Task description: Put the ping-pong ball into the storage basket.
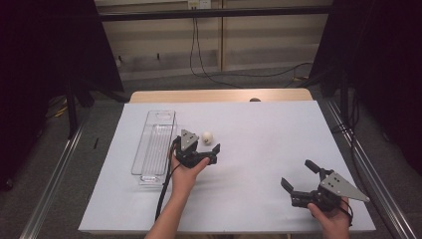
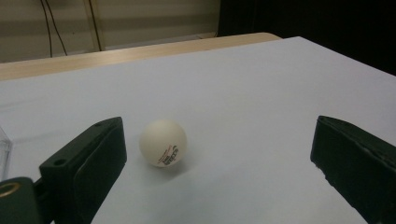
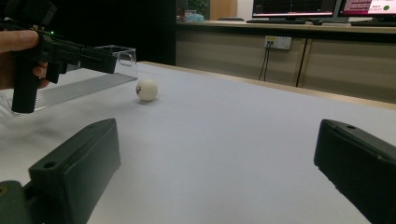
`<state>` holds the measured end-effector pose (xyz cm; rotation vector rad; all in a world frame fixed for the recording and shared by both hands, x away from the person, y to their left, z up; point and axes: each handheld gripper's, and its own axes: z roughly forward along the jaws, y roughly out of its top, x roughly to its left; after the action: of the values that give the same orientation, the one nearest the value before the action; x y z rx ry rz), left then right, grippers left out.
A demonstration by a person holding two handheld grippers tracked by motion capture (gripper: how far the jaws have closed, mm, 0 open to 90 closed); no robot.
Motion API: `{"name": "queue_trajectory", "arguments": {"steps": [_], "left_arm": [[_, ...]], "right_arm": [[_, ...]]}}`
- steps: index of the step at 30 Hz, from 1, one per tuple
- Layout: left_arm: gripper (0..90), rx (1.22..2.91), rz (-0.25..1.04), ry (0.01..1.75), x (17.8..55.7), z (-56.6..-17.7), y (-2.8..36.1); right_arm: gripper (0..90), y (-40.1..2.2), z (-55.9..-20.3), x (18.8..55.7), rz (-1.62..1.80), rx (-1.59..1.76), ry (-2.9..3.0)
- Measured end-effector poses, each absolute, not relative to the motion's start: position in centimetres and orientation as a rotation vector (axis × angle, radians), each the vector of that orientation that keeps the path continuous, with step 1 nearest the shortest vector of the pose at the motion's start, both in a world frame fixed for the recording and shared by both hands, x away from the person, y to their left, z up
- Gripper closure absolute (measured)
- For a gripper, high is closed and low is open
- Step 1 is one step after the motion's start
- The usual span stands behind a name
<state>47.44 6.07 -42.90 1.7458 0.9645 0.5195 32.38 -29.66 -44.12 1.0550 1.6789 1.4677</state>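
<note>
The little white ball [image 1: 207, 136] sits on the table [image 1: 259, 129], at about 1 o'clock from the left gripper [image 1: 201, 149], whose jaws are spread wide. The clear tray [image 1: 154, 147] has nothing in it. The right gripper [image 1: 300, 175] waits far off, jaws spread too. I think nothing is picked up yet.

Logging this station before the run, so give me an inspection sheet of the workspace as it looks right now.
Surface: white sheet over a wooden table, bare in most places.
Job's things: white ball resting on the sheet; clear plastic tray beside it, seemingly empty.
Clutter: nothing seen.
Grippers: left gripper open, close to the ball; right gripper open, holding nothing.
Cables: black cable trailing from the left gripper; wires on the floor beyond.
Surroundings: dark curtains, metal rails.
</note>
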Motion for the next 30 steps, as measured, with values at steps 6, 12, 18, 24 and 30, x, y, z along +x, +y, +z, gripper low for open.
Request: {"name": "queue_trajectory", "arguments": {"steps": [6, 12, 18, 24, 30], "left_arm": [[3.7, 1.748, 0.524, 0.967, 47.7, -43.0, 6.1], [3.8, 1.765, 0.532, 0.964, 48.0, -42.9, 6.1], [4.1, 1.767, 0.533, 0.989, 48.2, -43.2, 6.1], [4.1, 1.777, 0.543, 0.986, 48.3, -43.3, 6.0], [4.3, 1.771, 0.529, 0.989, 48.5, -43.6, 5.8]], "right_arm": [[0.1, -29.8, -44.1, 32.4, 1.467, 1.050, 1.682], [0.1, -29.7, -44.2, 32.5, 1.468, 1.049, 1.686], [0.1, -29.6, -44.2, 32.7, 1.467, 1.048, 1.695], [0.1, -29.5, -44.2, 32.8, 1.466, 1.047, 1.695], [0.1, -29.5, -44.2, 32.9, 1.469, 1.050, 1.693]]}}
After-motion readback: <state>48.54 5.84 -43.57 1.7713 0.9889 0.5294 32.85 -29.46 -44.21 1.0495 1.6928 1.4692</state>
